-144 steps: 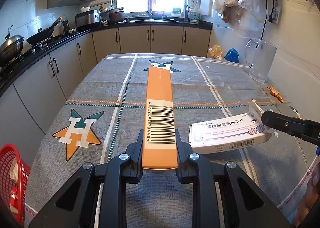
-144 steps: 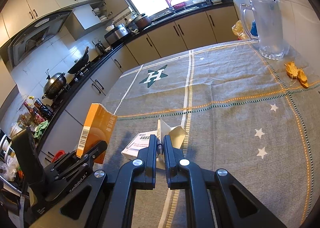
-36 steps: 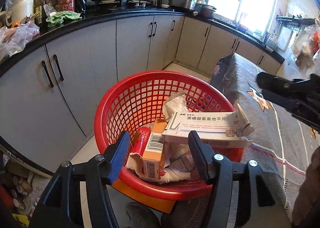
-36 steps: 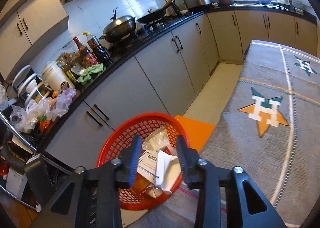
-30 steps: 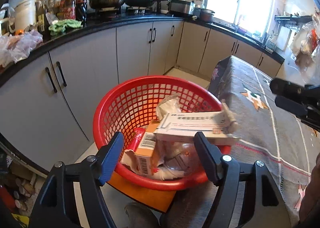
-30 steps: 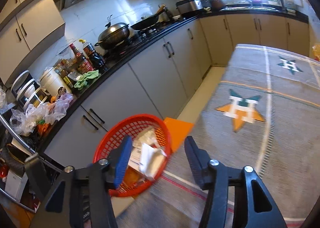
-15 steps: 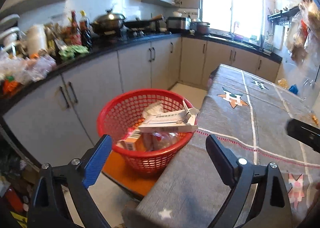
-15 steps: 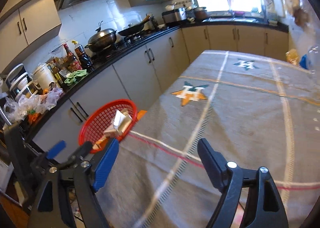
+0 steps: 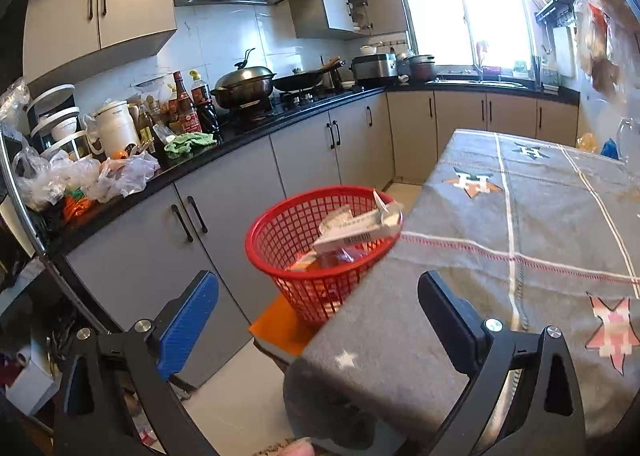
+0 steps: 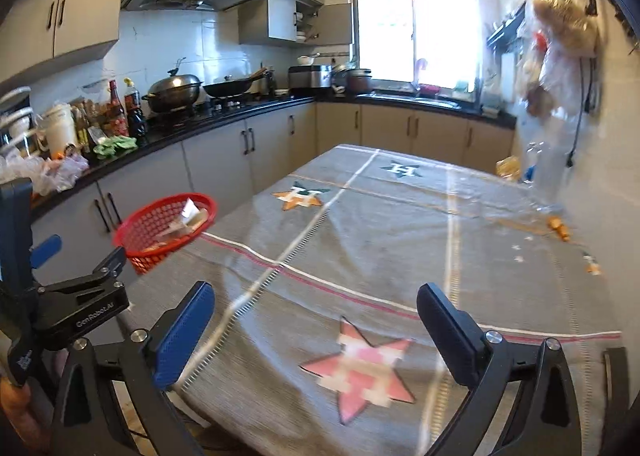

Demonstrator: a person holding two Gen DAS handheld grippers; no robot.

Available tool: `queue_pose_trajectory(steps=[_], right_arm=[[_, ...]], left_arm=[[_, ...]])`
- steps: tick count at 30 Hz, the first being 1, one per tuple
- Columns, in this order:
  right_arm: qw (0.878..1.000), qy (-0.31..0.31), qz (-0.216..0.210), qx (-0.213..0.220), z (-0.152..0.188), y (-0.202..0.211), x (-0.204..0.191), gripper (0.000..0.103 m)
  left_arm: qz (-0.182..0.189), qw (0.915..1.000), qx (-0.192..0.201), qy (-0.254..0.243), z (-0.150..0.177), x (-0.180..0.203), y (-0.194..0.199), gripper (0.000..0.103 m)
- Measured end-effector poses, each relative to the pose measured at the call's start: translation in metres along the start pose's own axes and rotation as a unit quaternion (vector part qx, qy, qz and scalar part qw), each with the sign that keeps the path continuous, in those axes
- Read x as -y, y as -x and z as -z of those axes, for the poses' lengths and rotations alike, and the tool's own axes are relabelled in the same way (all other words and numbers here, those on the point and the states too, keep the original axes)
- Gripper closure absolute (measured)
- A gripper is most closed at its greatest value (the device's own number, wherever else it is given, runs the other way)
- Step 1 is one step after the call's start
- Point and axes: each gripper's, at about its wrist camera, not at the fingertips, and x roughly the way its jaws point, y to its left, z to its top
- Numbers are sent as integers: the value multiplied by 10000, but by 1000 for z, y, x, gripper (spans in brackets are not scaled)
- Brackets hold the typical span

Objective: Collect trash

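Left wrist view shows the left tongs (image 9: pixel 316 320) released, the jaws spread wide with nothing between them. Ahead and a little to the left of their centre stands the red basket (image 9: pixel 280 224) on the floor, just beside the edge of the desk (image 9: pixel 520 224). A white carton (image 9: pixel 360 230) lies across its top, one end leaning on the rim near the desk, with other wrappers under it. The basket is well apart from these tongs, beyond their tips.

Right wrist view shows the right tongs (image 10: pixel 316 332) also released and empty, hanging over the grey cloth with star patterns. From here the basket (image 10: pixel 160 224) is far to the left and ahead, and the left tongs (image 10: pixel 72 252) appear at the left border, between this camera and the basket.

At the far right of the desk, near the wall, I see small orange scraps (image 10: pixel 558 227) and one more piece (image 10: pixel 591 265) nearer; they are blurred, so I cannot tell what they are. I judge these are the next trash. To do this well, the right tongs should go to them with the jaws wide, come down low over the cloth, and close slowly so that the cloth is not pinched together with the scrap.
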Motion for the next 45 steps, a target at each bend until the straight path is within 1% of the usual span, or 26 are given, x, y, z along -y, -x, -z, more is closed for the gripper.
queue_pose_trajectory(steps=[4, 10, 14, 23, 45], right_arm=[[9999, 52, 158, -5, 9, 6, 1, 0], [9990, 222, 377, -56, 17, 6, -1, 0], [9991, 170, 352, -156, 18, 2, 0, 0], [9986, 184, 393, -295, 20, -4, -2, 0], [9980, 239, 441, -394, 24, -10, -7, 0]], left_arm=[[-102, 9999, -32, -95, 5, 5, 2, 4], [-109, 9998, 14, -136, 9, 7, 4, 4], [-48, 9998, 24, -179, 11, 8, 6, 4], [-98, 9998, -51, -192, 12, 8, 1, 4], [-125, 9998, -52, -164, 15, 8, -2, 4]])
